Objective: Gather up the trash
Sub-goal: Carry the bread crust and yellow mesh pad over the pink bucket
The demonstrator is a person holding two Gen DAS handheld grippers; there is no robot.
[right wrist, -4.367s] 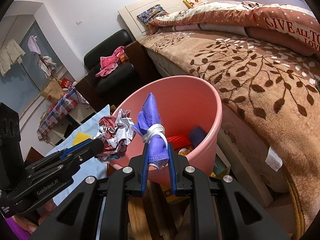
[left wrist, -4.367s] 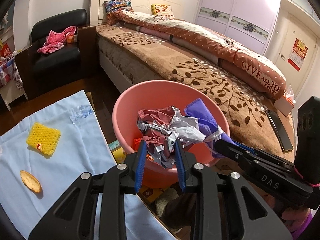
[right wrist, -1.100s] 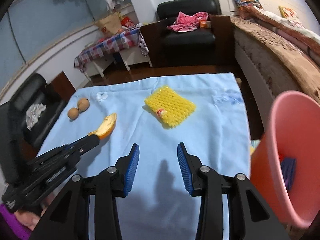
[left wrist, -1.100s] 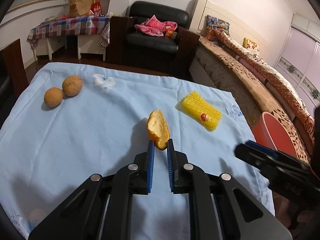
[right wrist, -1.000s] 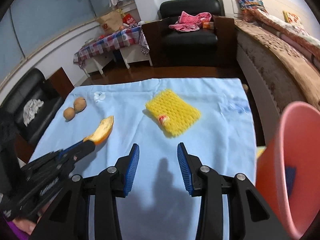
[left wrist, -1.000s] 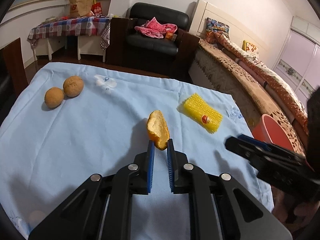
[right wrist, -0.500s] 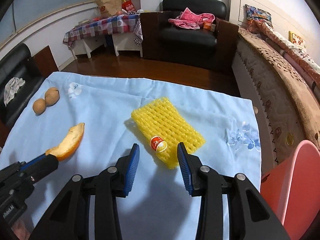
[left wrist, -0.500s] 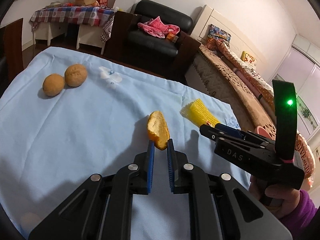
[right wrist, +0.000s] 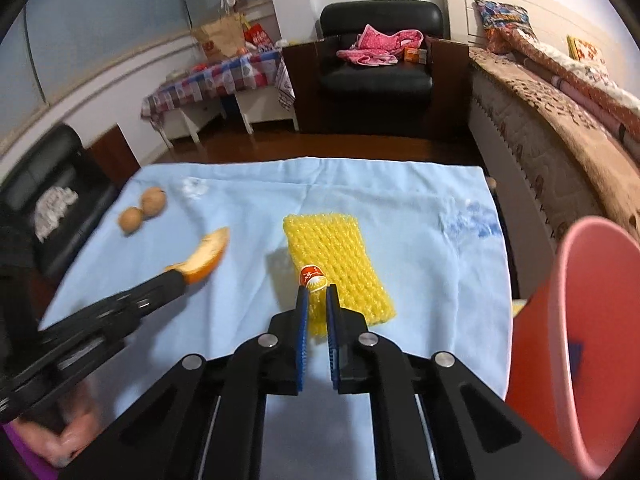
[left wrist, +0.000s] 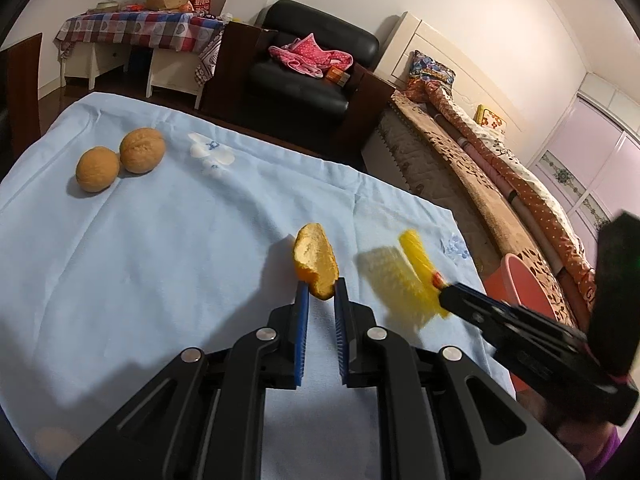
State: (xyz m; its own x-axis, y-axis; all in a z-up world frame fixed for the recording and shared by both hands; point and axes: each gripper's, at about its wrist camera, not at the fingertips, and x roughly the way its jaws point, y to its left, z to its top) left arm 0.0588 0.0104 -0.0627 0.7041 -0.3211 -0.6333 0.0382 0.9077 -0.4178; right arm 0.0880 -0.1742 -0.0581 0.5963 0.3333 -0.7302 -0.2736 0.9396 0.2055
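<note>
Over the blue cloth (left wrist: pixel 160 264), the left gripper (left wrist: pixel 319 296) pinches the orange peel (left wrist: pixel 315 260) by its lower tip; it looks light and stiff enough. To the right, the right gripper (right wrist: pixel 315 300) is clamped on the near edge of the yellow foam net (right wrist: pixel 336 256), soft, squashy, weightless. The pink bin (right wrist: pixel 580 340) stands just beside the table.

Bedroom, white walls, dark wood floor.
Black armchair (right wrist: pixel 376 60), checked-cloth table (left wrist: pixel 132 28), bed (left wrist: pixel 500 184), lilac wardrobe (left wrist: pixel 592 160).
</note>
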